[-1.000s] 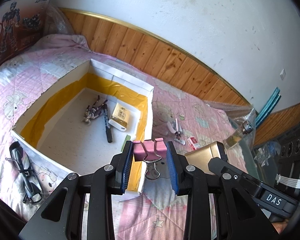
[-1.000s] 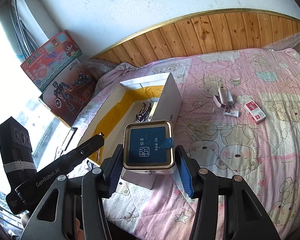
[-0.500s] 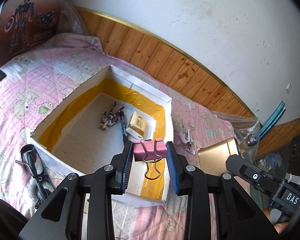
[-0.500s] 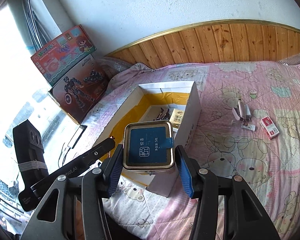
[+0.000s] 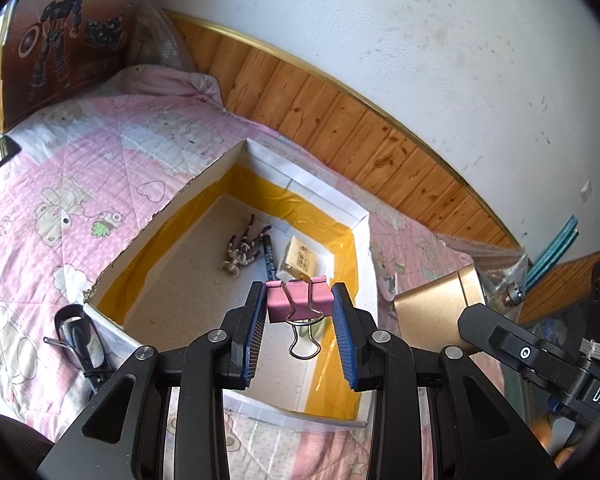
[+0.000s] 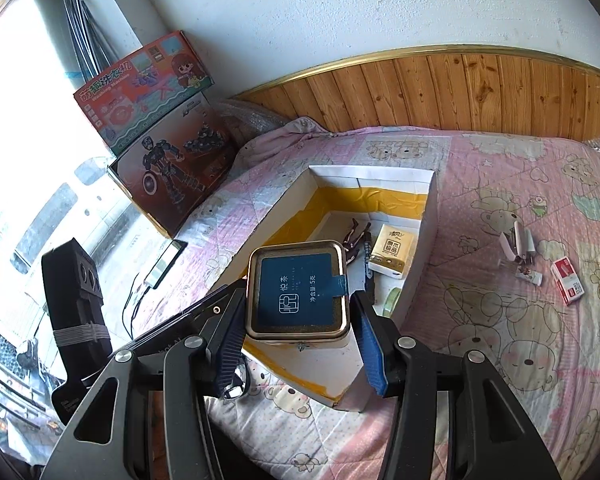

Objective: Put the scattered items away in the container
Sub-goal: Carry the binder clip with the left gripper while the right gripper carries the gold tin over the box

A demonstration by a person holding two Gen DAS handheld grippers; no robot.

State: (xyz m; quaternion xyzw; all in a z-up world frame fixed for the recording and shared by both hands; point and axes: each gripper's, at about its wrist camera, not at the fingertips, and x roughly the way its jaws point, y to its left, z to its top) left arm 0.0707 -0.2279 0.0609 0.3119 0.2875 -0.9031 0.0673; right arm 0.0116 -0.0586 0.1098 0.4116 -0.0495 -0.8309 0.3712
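Observation:
My left gripper (image 5: 299,308) is shut on a pink binder clip (image 5: 297,301) and holds it above the near part of the open white box with yellow tape (image 5: 228,176). My right gripper (image 6: 300,312) is shut on a gold tin with a blue lid (image 6: 298,290), held above the box's near edge (image 6: 426,232). The tin also shows in the left wrist view (image 5: 436,312). Inside the box lie a small figure (image 5: 242,246), a black pen (image 5: 269,258) and a tissue pack (image 5: 300,258).
Black glasses (image 5: 78,336) lie on the pink quilt left of the box. Right of the box lie a white folded object (image 6: 518,242), a small tube (image 6: 530,276) and a red-white packet (image 6: 567,286). Toy boxes (image 6: 168,168) lean at the wall. A phone (image 6: 166,264) lies by the window.
Both grippers have risen and moved over the box with their loads; the clip now hangs above the box interior and the tin above its near edge.

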